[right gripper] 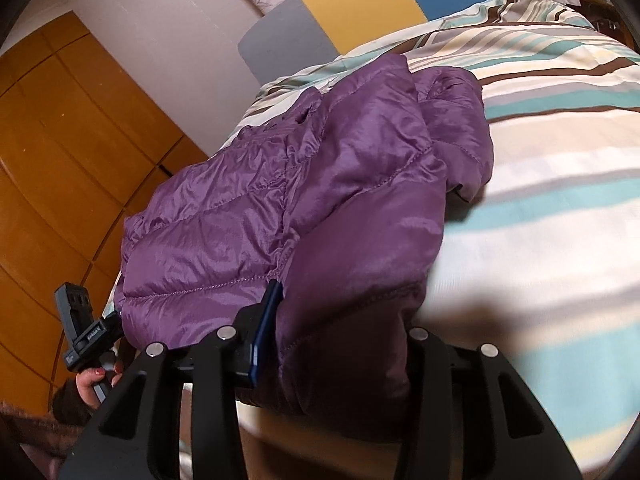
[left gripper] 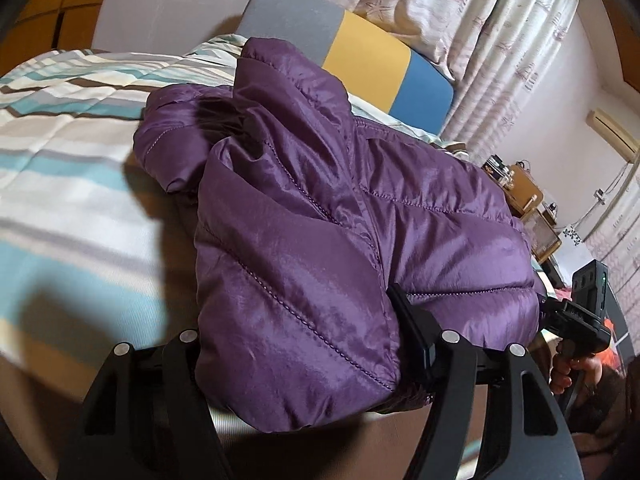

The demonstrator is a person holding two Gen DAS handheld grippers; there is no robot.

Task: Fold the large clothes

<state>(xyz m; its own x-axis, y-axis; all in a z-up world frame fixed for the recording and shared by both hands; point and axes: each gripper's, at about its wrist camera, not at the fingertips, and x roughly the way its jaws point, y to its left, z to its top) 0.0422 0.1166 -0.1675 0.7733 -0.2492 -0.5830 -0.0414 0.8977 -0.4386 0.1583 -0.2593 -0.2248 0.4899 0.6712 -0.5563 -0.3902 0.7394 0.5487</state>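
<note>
One purple puffer jacket (left gripper: 320,220) lies partly folded on the striped bed (left gripper: 60,152), bulging ahead of both pairs of jaws. The left gripper (left gripper: 304,356) and right gripper (right gripper: 332,340) each stand wide apart, clamped on the jacket's near edge, tilted toward one headboard (left gripper: 360,52)

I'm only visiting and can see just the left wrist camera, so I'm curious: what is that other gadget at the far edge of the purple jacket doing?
Observer: That is the right gripper. Its own camera shows a thick fold of the purple jacket between its two fingers, apparently gripped.
Operator: And who holds the tool that I'm looking through?
Observer: The right wrist view shows the person's left hand, with red nail polish, around the handle of the left gripper.
</note>
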